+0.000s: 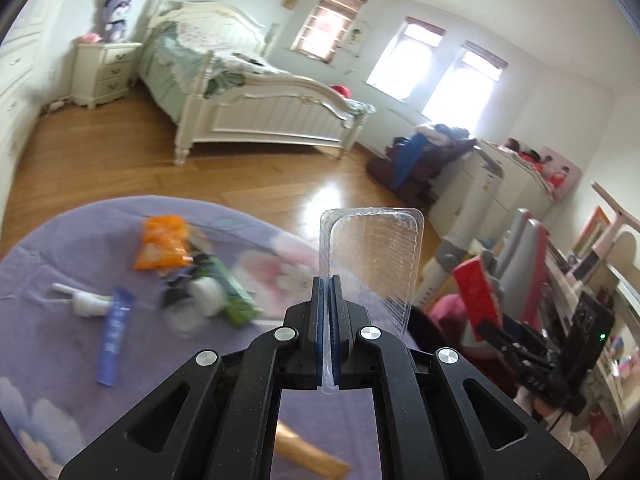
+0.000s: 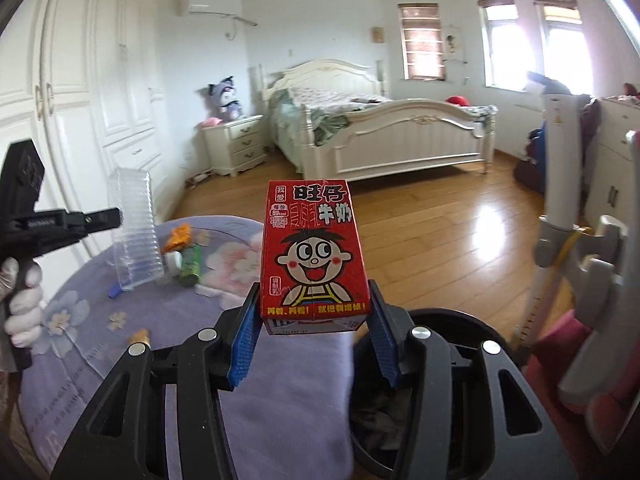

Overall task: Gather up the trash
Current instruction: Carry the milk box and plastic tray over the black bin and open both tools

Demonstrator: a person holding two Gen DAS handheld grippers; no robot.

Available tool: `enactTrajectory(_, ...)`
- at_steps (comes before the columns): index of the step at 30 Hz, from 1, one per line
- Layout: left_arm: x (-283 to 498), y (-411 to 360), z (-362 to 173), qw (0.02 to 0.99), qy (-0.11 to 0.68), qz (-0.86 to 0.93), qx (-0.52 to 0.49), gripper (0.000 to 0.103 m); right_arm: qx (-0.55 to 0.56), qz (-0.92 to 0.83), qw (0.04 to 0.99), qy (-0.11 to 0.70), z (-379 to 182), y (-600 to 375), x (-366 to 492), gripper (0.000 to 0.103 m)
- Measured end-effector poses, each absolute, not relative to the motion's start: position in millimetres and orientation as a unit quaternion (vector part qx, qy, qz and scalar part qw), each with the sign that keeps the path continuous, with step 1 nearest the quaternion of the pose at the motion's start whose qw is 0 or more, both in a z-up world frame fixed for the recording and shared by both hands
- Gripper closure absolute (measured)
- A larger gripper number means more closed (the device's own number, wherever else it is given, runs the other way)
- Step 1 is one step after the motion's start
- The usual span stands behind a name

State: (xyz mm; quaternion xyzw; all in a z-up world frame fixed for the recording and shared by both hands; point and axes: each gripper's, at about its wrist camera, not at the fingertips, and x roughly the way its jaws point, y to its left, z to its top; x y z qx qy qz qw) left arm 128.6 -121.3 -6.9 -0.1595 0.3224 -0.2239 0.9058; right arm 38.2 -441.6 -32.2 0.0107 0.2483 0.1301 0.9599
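My left gripper (image 1: 330, 280) is shut on the rim of a clear plastic tray (image 1: 372, 264), which stands upright above the purple rug (image 1: 60, 240). The right wrist view shows that tray (image 2: 136, 228) and the left gripper (image 2: 114, 216) at the left, gripped by a gloved hand (image 2: 22, 300). My right gripper (image 2: 314, 300) is shut on a red milk carton (image 2: 314, 252) with a cartoon face, held upright beside a black trash bin (image 2: 452, 324). On the rug lie an orange snack bag (image 1: 164, 244), a green wrapper (image 1: 236, 292), a white pump bottle (image 1: 86, 302) and a blue tube (image 1: 116, 338).
A white bed (image 2: 400, 140), a nightstand (image 2: 236, 146) and a wardrobe (image 2: 72, 100) stand across the wood floor (image 2: 440, 232). At the right are a grey and white desk frame (image 2: 560, 208), a pink item (image 2: 568, 356) and shelves (image 1: 600, 280). The bin holds crumpled scraps.
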Motion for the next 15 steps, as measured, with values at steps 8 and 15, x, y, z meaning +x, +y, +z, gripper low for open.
enactTrajectory(8, 128.5, -216.0, -14.8, 0.881, 0.337, -0.301, -0.138, 0.099, 0.006, 0.062, 0.965, 0.253, -46.4, -479.1, 25.9, 0.054)
enactTrajectory(15, 126.3, -274.9, -25.1, 0.868, 0.344, -0.338, -0.113, 0.099, 0.01, 0.036, 0.965, 0.26, -59.2, -504.8, 22.7, 0.054)
